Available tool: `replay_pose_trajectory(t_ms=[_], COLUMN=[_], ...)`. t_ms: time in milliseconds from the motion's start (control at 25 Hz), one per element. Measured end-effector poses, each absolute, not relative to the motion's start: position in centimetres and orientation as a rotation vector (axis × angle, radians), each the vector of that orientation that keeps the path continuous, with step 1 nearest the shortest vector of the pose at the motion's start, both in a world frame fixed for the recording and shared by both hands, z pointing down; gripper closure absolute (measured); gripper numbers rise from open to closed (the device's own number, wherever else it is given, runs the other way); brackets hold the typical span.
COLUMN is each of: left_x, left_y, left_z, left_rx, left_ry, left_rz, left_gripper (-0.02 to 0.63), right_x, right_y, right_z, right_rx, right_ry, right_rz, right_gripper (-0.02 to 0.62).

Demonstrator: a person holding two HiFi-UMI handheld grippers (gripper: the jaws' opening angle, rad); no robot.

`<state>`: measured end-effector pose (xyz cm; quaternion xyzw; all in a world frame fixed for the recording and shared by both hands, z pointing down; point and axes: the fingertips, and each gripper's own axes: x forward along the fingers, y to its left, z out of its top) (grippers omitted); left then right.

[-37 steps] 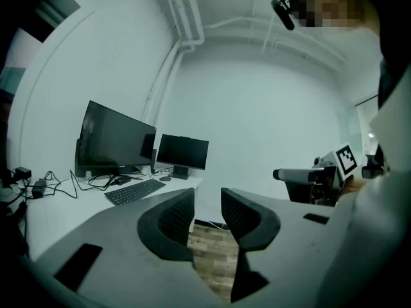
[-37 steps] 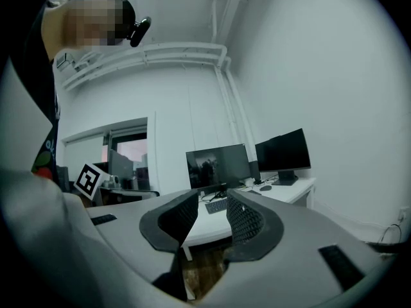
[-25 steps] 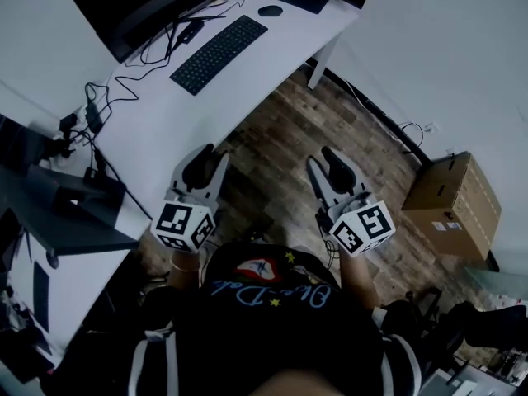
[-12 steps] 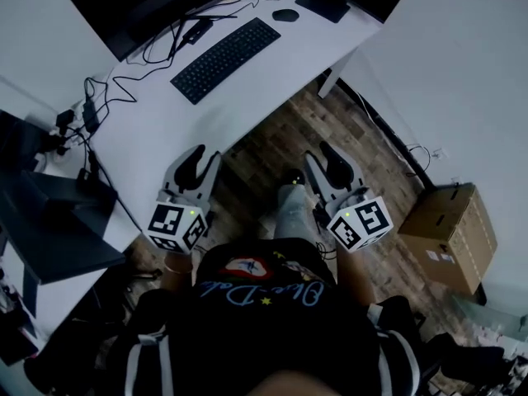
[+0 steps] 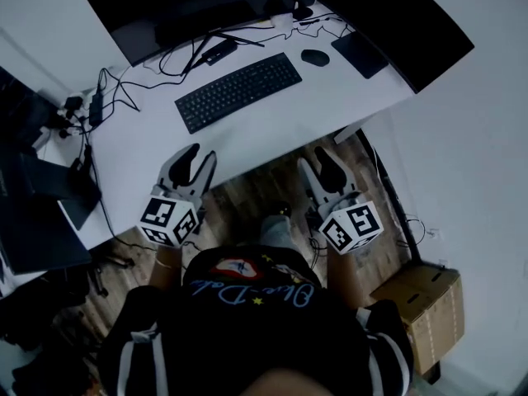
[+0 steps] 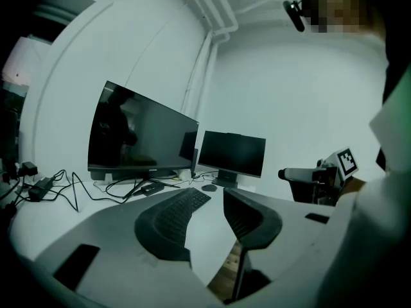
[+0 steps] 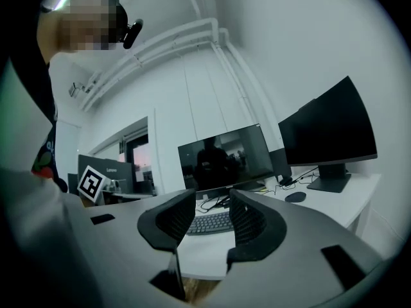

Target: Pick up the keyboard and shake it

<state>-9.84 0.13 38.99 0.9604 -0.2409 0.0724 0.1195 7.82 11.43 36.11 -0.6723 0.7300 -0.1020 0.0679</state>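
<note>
Monitor [image 5: 165,2] cut off above, keyboard [image 6: 196,199] seemingly half-hidden

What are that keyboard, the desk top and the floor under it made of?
Keyboard: likely matte black plastic; dull, with rows of small keys. Desk top: smooth white, probably laminate or painted board; the material is unsure. Floor: brown planks with grain, wood or wood-look laminate.

Left claw [image 5: 196,157], right claw [image 5: 320,159] moved up to desk [image 5: 148,139]; jaws just opening, empty.
</note>
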Motion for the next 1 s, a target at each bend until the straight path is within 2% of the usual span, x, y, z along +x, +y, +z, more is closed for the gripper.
replay_pose_trajectory(t_ms=[520, 1000], left_x=[-7.9, -9.4], left_y=[-5.8, -10.7], left_z=[42.7, 47.0], left_rx=[2.563, 2.359], left_ry=[-1.127, -1.301], left_rz=[0.309, 0.339], left_gripper=[0.466, 0.45], right_x=[16.9, 18.7], right_y=[4.8, 0.1], right_z=[37.3, 38.5], right_rx=[-1.827, -1.678], right_ry=[2.39, 2.514], right_rz=[-0.434, -0.506], right_gripper=[0.457, 0.451])
